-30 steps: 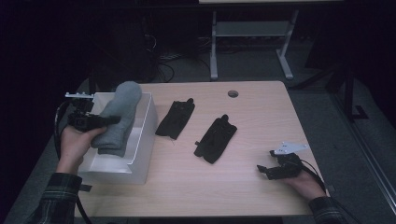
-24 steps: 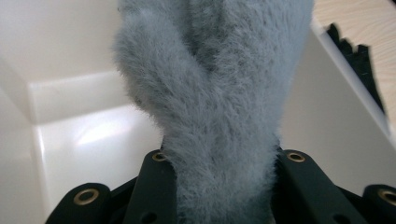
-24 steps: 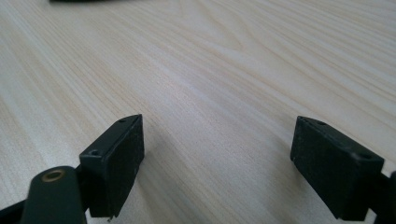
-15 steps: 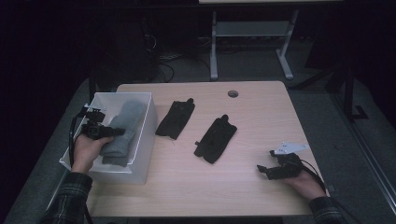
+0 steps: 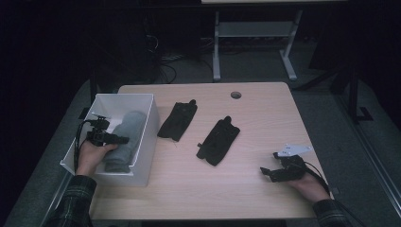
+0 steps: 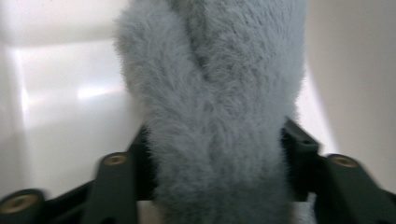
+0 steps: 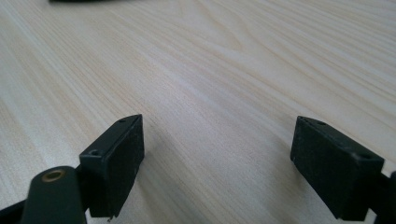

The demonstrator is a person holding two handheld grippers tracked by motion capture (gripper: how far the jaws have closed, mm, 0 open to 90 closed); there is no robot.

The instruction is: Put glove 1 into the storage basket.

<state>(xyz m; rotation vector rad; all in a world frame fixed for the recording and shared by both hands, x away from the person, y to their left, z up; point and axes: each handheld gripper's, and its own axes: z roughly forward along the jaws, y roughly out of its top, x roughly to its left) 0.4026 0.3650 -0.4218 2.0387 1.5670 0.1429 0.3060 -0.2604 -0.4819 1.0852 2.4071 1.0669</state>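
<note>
A fluffy grey sock (image 5: 126,130) lies inside the white box (image 5: 125,97) at the table's left. My left gripper (image 5: 122,140) is down in the box at the sock's near half. In the left gripper view the grey sock (image 6: 210,93) runs between the two black jaws, whose gap has just been widening; the fur brushes both sides of my left gripper (image 6: 212,140). My right gripper (image 5: 265,173) rests low at the table's front right, and in its own view the right gripper (image 7: 217,140) stands open over bare wood.
Two black socks lie flat mid-table, one (image 5: 178,120) beside the box and one (image 5: 219,140) to its right. A round cable hole (image 5: 235,95) sits near the far edge. The box wall (image 6: 56,93) is close on both sides of the left jaws.
My left hand has come down from above the box rim into the box with the grey sock, which now lies on the box floor. The right hand has stayed put.
</note>
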